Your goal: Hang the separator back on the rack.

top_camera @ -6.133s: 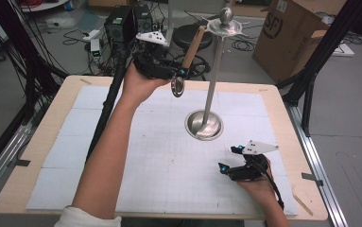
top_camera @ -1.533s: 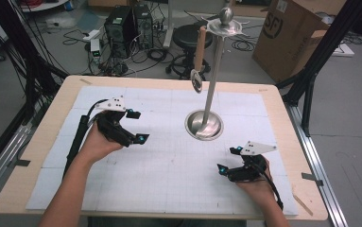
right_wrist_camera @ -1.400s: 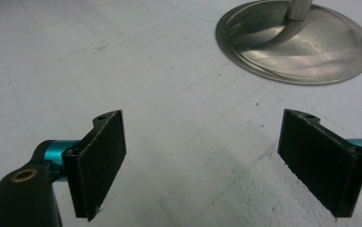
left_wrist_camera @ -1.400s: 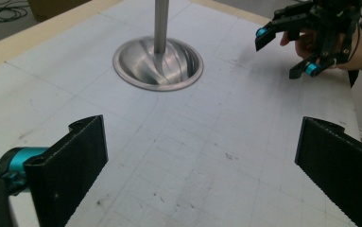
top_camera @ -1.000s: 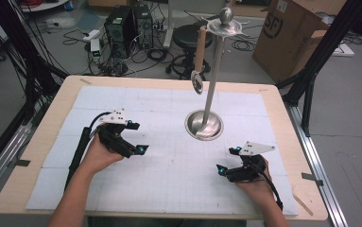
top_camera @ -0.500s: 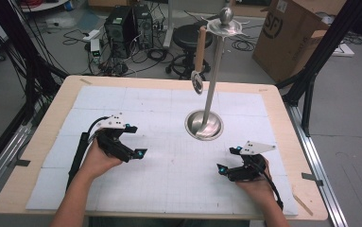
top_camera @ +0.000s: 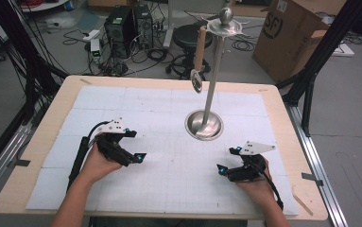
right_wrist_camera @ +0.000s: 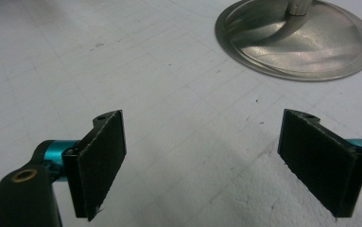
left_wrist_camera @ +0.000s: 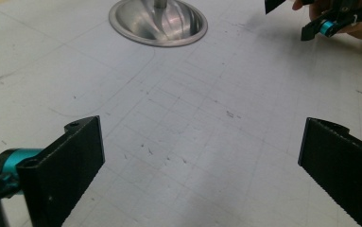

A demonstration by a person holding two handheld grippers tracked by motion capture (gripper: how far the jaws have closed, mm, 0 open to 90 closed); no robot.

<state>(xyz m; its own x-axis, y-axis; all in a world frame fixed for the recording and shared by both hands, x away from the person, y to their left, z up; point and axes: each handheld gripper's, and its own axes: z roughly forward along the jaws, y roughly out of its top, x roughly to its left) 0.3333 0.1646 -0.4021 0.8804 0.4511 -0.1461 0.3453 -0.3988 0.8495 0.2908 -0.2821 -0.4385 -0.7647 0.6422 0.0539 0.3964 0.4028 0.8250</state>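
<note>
Now that the left hand-held gripper (top_camera: 130, 145) has come down from the stand (top_camera: 211, 75) to the desk (top_camera: 37, 142), the spoon (top_camera: 198, 49) hangs there alone. Both hand-held grippers, the right (top_camera: 227, 161) included, rest spread and empty, which suggests the hanging is done.

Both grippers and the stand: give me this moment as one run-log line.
left gripper: open, empty, low over mat | right gripper: open, empty, low over mat | spoon: hanging on stand | mat: bare between grippers

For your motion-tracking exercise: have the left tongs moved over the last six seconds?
Yes. The left tongs came down from beside the stand's hanging spoon to the mat, left of the stand's base.
</note>
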